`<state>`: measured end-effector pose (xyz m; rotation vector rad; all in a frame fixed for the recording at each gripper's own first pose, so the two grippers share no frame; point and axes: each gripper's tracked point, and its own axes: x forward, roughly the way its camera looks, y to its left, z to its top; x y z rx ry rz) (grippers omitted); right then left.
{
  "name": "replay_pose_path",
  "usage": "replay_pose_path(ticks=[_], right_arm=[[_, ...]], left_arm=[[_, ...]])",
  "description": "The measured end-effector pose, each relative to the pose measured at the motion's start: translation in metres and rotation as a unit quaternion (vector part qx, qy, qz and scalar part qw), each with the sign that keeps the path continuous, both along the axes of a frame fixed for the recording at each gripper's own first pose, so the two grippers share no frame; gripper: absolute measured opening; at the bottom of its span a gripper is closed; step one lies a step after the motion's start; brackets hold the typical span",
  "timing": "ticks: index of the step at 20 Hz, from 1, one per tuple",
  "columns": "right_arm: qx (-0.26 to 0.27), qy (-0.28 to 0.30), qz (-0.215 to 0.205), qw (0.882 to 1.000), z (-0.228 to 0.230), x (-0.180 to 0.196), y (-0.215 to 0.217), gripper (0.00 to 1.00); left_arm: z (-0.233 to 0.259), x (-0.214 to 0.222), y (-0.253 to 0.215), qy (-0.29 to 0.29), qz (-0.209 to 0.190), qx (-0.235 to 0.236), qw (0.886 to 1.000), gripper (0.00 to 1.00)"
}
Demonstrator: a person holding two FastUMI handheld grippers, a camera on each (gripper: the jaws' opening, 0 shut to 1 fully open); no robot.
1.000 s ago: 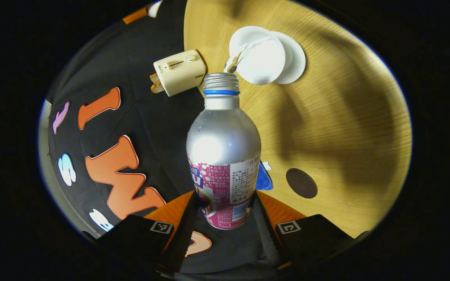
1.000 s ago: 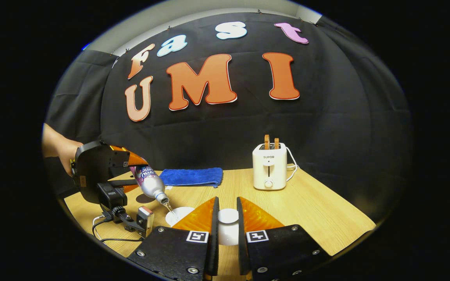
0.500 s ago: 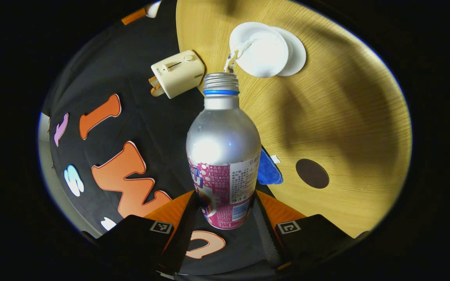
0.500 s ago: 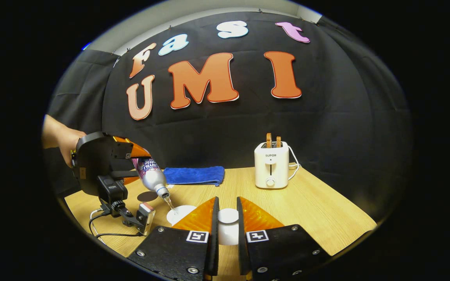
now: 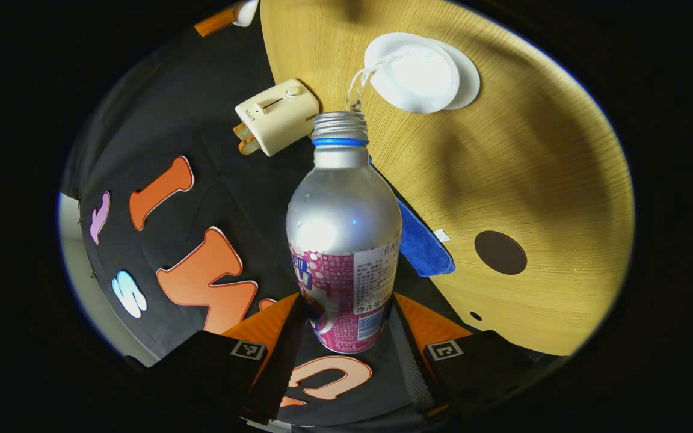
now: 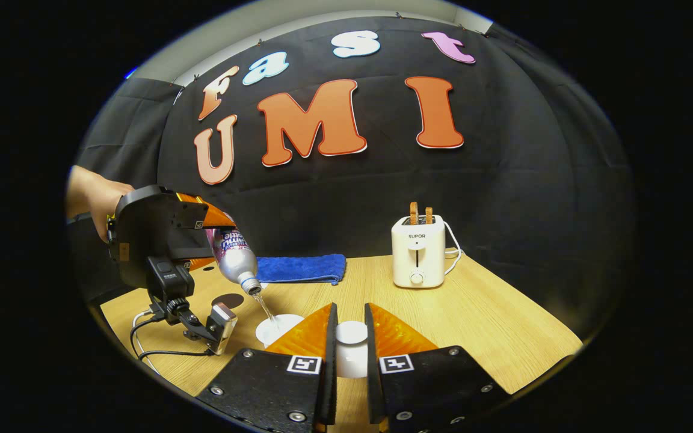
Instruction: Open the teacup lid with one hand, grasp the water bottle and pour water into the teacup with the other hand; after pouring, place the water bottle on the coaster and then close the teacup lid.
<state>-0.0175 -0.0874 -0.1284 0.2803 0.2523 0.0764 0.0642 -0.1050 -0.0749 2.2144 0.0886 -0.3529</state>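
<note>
The left gripper [image 5: 346, 313] has its jaws clenched on the water bottle [image 5: 344, 240], tilted mouth-down, a thin stream falling into the white teacup [image 5: 415, 75]. The right gripper [image 6: 348, 352] grasps the teacup lid [image 6: 351, 332] between its jaws, just beside the cup. The dark coaster [image 5: 500, 252] lies bare near the blue towel [image 5: 421, 243] at the surface's edge.

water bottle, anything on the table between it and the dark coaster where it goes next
Nothing visible. The coaster lies on bare table, apart from the blue towel and the teacup. The left gripper holds the water bottle tilted, pouring.
</note>
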Motion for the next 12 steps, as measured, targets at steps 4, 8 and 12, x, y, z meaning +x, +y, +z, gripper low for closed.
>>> replay_pose_path(ticks=[4,8,12], right_arm=[[0.001,0.002,0.001,1.000,-0.0024,-0.0010,0.0001,0.21],[0.002,0.002,0.003,1.000,-0.0033,-0.0014,0.0026,0.21],[-0.002,0.007,0.006,1.000,-0.0080,-0.0023,0.0065,0.21]], left_arm=[[0.0028,0.0019,-0.0015,-0.005,-0.005,0.014,1.000,0.83],[0.0026,0.0019,-0.0032,-0.001,-0.008,0.026,1.000,0.83],[0.0061,0.0084,-0.0058,0.004,-0.015,0.043,0.999,0.83]])
